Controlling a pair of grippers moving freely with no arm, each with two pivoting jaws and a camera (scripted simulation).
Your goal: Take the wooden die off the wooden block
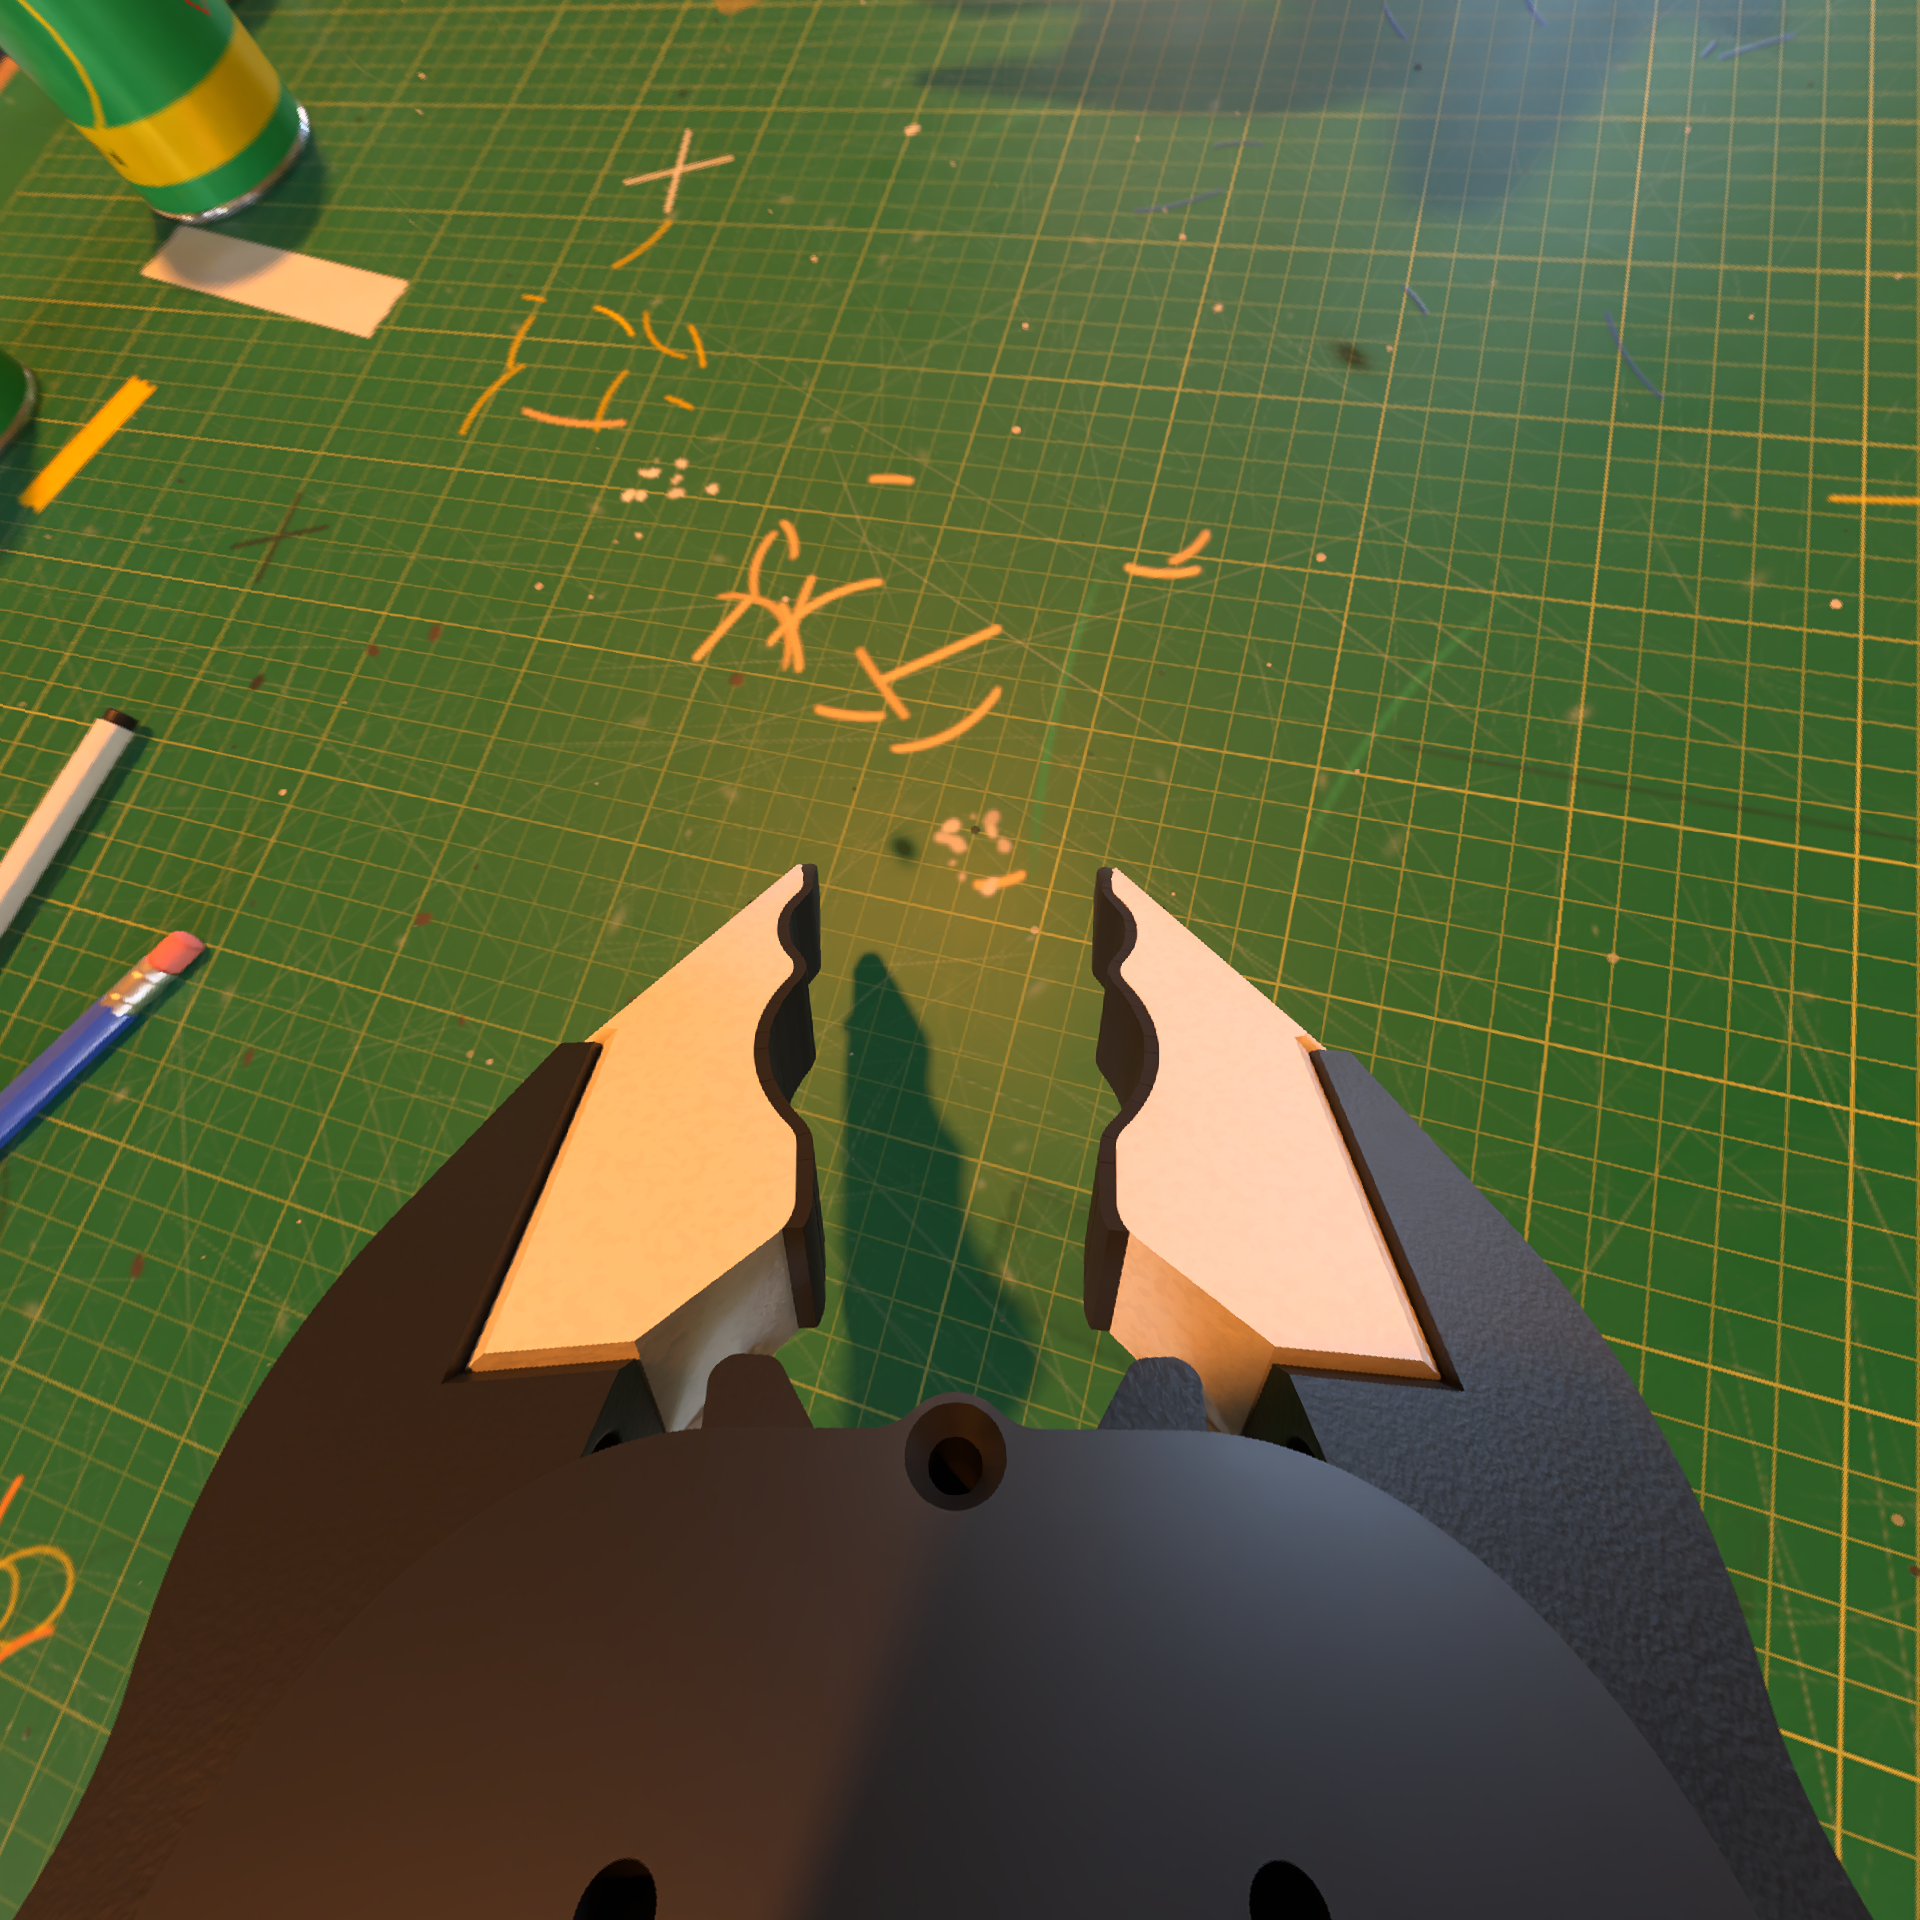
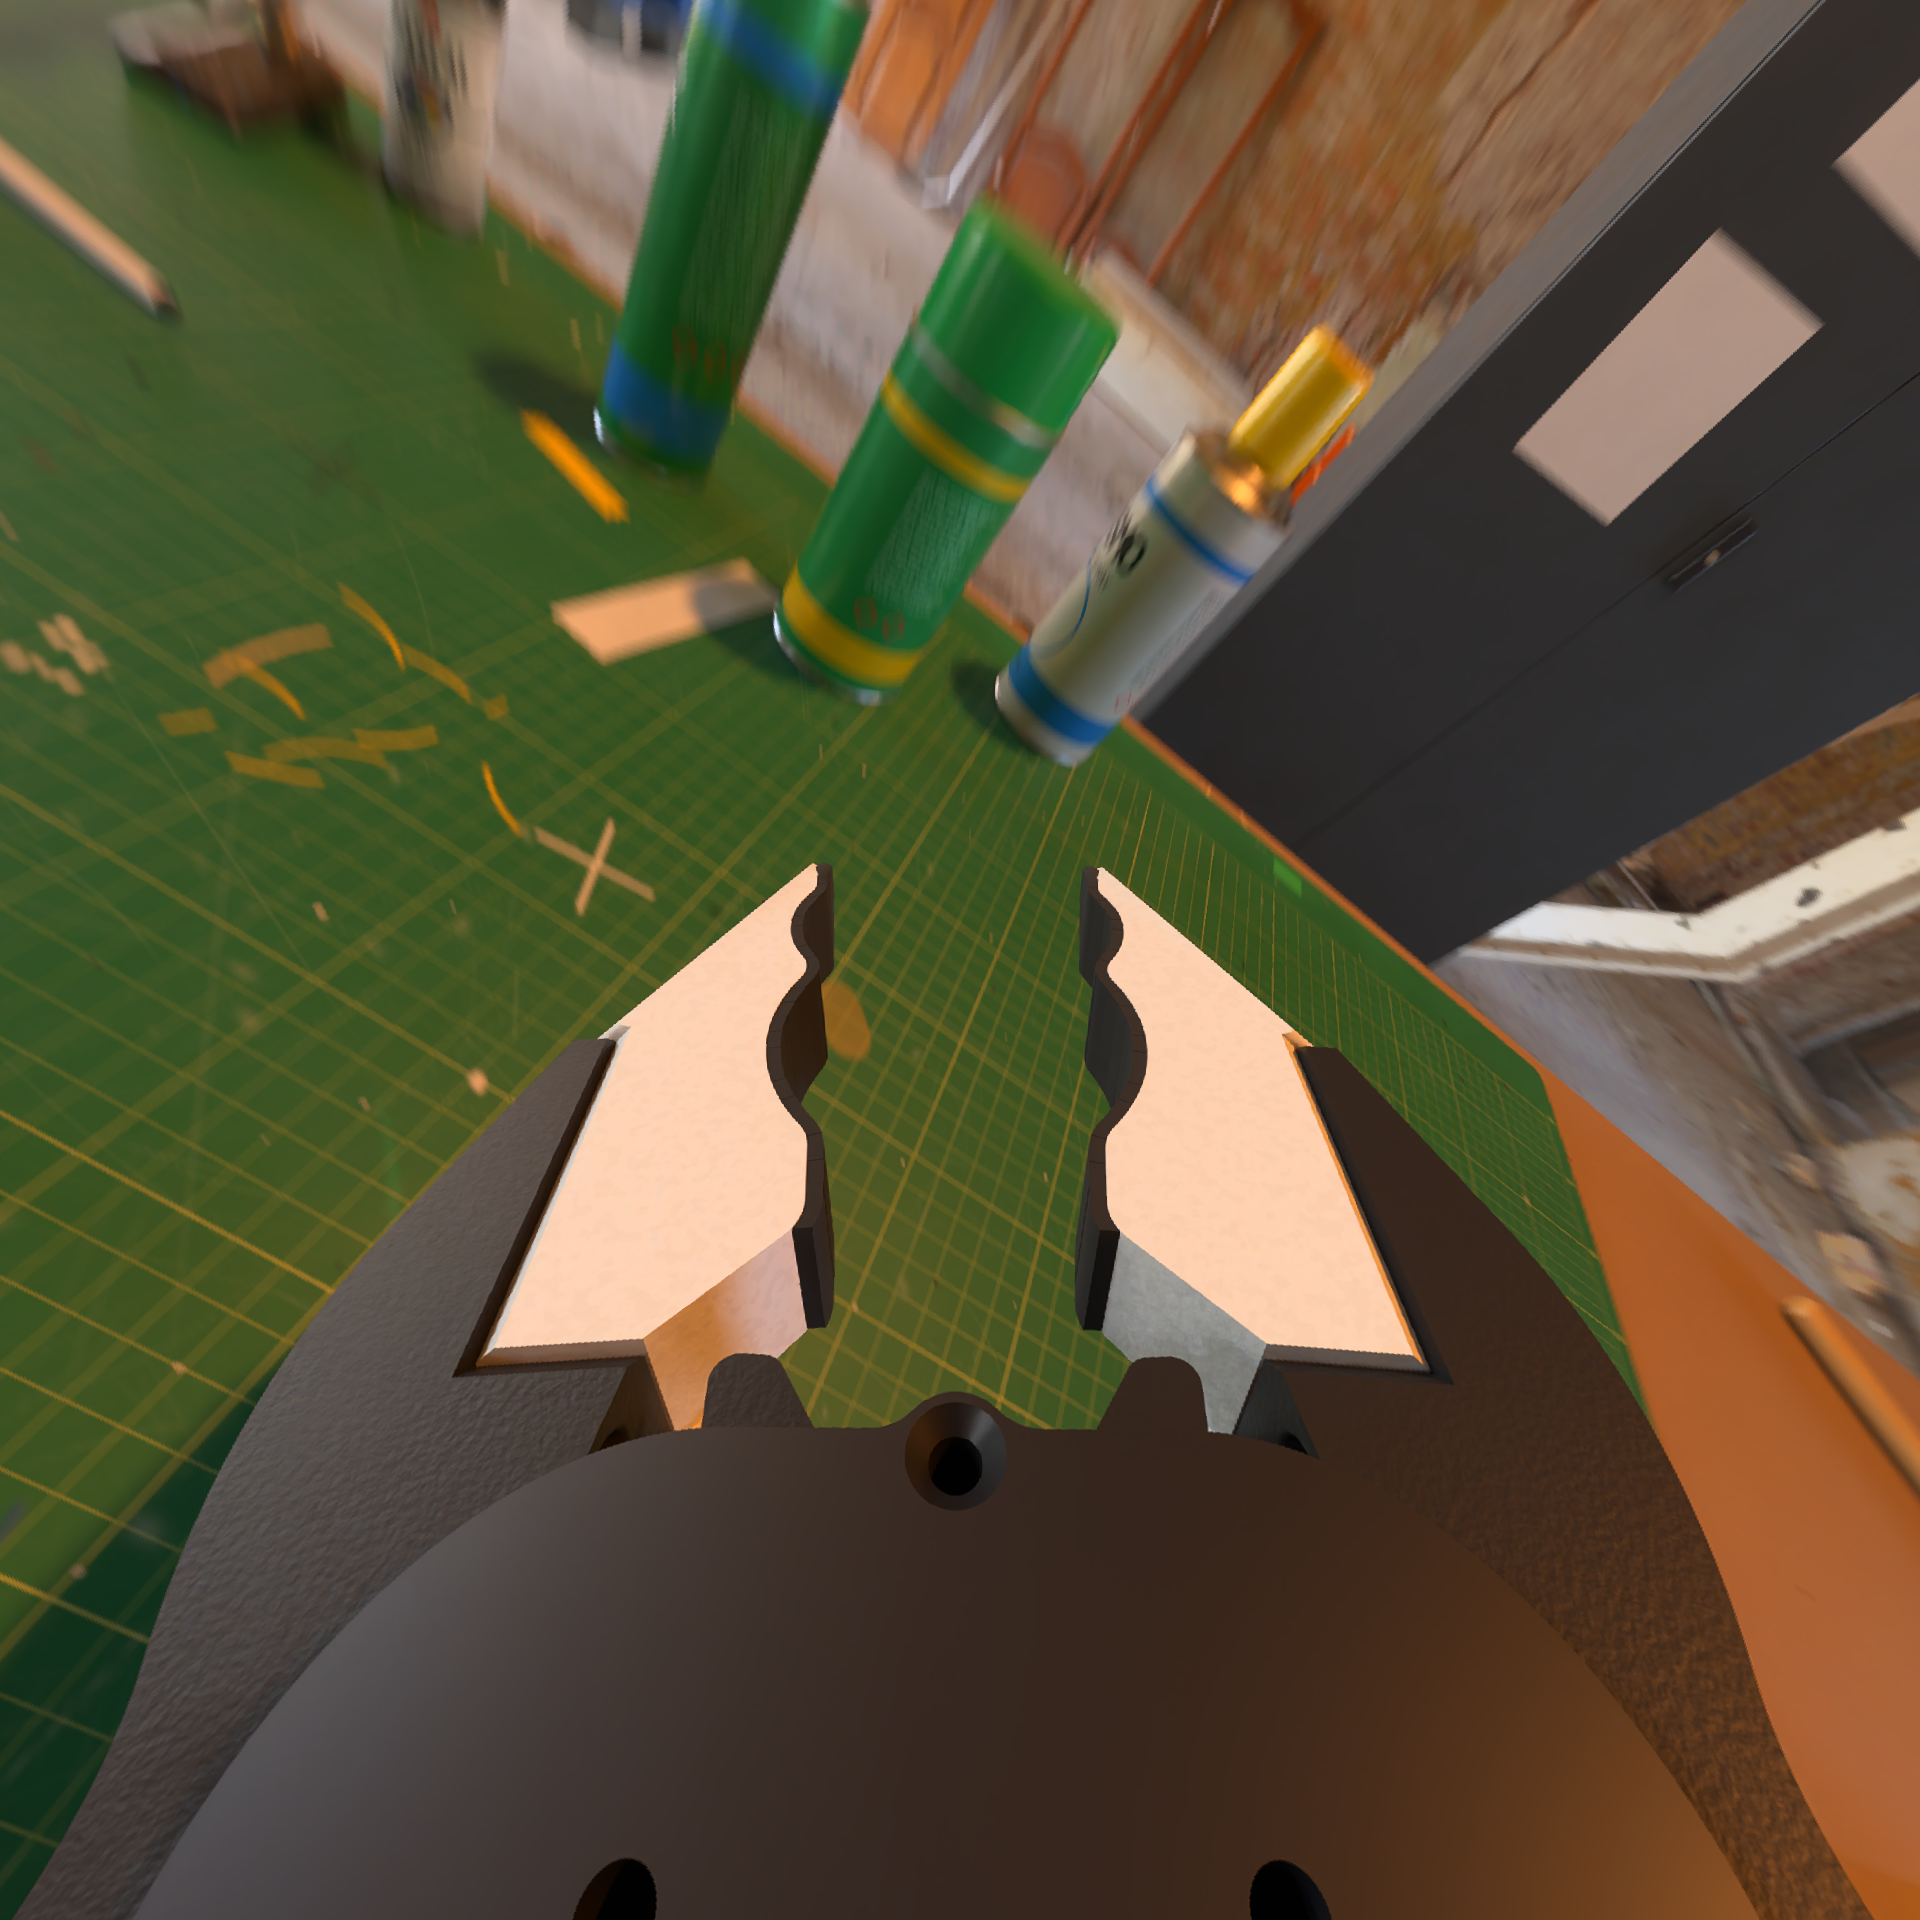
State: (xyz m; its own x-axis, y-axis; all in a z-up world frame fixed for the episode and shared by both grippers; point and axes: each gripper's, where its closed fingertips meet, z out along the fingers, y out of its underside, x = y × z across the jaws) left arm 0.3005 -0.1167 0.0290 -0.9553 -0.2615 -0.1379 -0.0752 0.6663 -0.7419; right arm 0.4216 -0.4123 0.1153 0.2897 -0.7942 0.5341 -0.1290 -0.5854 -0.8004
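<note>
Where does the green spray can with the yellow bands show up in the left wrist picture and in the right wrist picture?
Left wrist view: the green spray can with yellow bands sits in the top left corner, cut off by the frame.
Right wrist view: it stands just above centre, between a taller green can with blue bands and a white can with a yellow cap.
Shared landmark: the pale flat strip lying beside the can's base.

Both wrist views low over the green mat (image 1: 1351, 727), sharing the yellow-banded can (image 2: 914, 520).
</note>
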